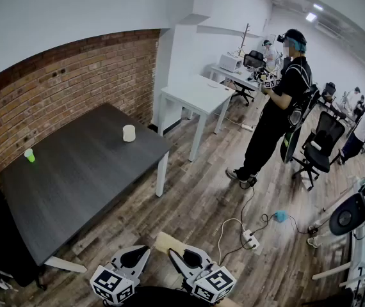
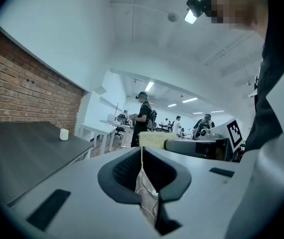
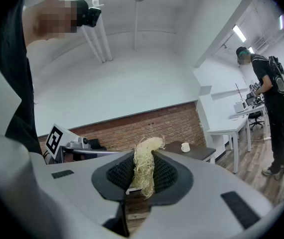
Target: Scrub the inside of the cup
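Observation:
A white cup point(image 1: 129, 133) stands on the dark table point(image 1: 80, 178) near its far right corner, well away from both grippers. It also shows small in the left gripper view, cup point(image 2: 64, 134), and in the right gripper view, cup point(image 3: 185, 147). My left gripper point(image 1: 134, 256) is low in the head view, over the wooden floor; its jaws are shut with nothing between them point(image 2: 142, 151). Beside it, my right gripper point(image 1: 191, 258) is shut on a pale fibrous scrubber point(image 3: 144, 168), whose end sticks out past the jaws point(image 1: 165, 240).
A small green cup point(image 1: 29, 155) sits at the table's left side by the brick wall point(image 1: 67, 88). A person point(image 1: 278, 107) stands on the floor to the right, near a white table point(image 1: 198, 94) and office chairs point(image 1: 317, 152). Cables and a power strip point(image 1: 250, 238) lie on the floor.

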A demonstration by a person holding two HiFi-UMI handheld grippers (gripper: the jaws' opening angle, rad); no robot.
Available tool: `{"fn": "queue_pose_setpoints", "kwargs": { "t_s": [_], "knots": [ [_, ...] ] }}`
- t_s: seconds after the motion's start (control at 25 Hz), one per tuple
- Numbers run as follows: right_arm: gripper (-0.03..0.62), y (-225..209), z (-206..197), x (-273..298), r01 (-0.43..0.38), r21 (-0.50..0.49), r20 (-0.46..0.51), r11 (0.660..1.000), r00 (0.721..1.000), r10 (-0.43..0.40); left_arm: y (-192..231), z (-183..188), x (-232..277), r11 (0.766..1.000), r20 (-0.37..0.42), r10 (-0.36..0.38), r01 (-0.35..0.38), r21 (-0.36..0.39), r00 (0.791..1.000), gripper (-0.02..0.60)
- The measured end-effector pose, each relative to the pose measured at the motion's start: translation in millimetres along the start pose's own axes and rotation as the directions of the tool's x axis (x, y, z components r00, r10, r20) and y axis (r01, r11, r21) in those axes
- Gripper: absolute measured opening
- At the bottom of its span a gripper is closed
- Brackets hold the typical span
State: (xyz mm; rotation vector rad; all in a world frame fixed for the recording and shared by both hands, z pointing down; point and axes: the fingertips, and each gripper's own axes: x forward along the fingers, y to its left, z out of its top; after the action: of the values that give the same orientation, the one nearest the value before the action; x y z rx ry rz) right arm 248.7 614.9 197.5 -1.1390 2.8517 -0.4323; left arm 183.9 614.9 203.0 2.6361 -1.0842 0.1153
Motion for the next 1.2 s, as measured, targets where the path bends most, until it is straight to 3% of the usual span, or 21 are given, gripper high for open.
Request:
{"fn": "queue_pose_setpoints", "kwargs": {
  "t_s": [0.64, 0.84, 1.2],
  "knots": [
    [0.083, -49.5, 12.8, -74.5, -0.007, 0.050, 0.040, 0.999, 0.999, 0.005, -67.6, -7.1, 58.4, 1.000, -0.027, -0.006, 0.006, 0.019, 1.000, 0.023],
    [0.083, -65.5, 4.1, -90.1, -0.037, 0.071, 0.022, 0.997, 0.999, 0.035, -83.9, -17.6, 73.1, 1.000, -0.038, 0.023, -0.023, 0.008, 0.999, 0.023],
    [0.083, -85.9, -14.8, -77.4, -0.077, 0.109, -0.032, 0.991, 0.996, 0.081, -69.0, -30.7, 82.4, 0.995, -0.051, 0.091, -0.093, -0.035, 0.995, 0.023]
  ]
}}
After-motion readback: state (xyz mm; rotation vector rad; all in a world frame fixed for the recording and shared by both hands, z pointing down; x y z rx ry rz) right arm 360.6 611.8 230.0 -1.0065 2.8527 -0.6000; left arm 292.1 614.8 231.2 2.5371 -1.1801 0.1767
